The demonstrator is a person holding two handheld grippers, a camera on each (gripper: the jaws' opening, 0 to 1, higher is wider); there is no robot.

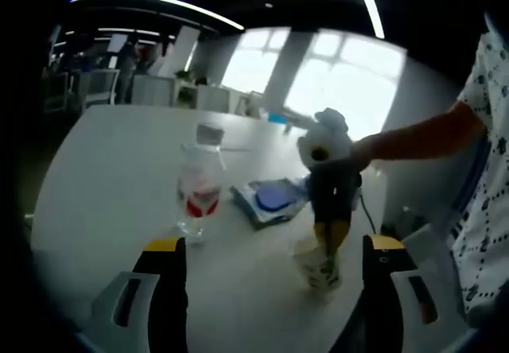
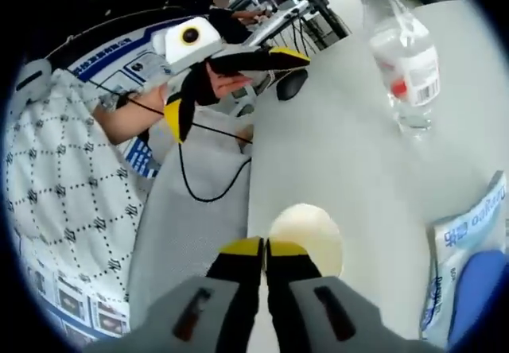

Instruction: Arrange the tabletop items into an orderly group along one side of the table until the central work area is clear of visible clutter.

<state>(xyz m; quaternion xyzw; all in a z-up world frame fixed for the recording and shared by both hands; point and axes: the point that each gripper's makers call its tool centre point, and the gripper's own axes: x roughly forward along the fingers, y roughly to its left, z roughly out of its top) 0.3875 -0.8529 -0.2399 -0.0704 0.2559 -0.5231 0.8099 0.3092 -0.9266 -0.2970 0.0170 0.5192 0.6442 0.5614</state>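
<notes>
A cream paper cup (image 1: 316,267) stands on the white table (image 1: 111,170) near its edge. My right gripper (image 1: 330,246) comes down from above and pinches the cup's rim. Seen from the right gripper view, its yellow-tipped jaws (image 2: 264,248) are shut together on the near rim of the cup (image 2: 310,238). My left gripper (image 1: 273,245) stands wide open above the table, with nothing between its jaws, and looks towards the cup. It appears again in the right gripper view (image 2: 232,85), held in a hand.
A clear water bottle (image 1: 199,184) (image 2: 406,55) with a red-and-white label stands mid-table. A blue-and-white packet (image 1: 272,199) (image 2: 469,269) lies flat between the bottle and the cup. A dark mouse (image 2: 291,83) and a black cable (image 2: 203,182) are by the table edge. A person's arm (image 1: 413,138) reaches in.
</notes>
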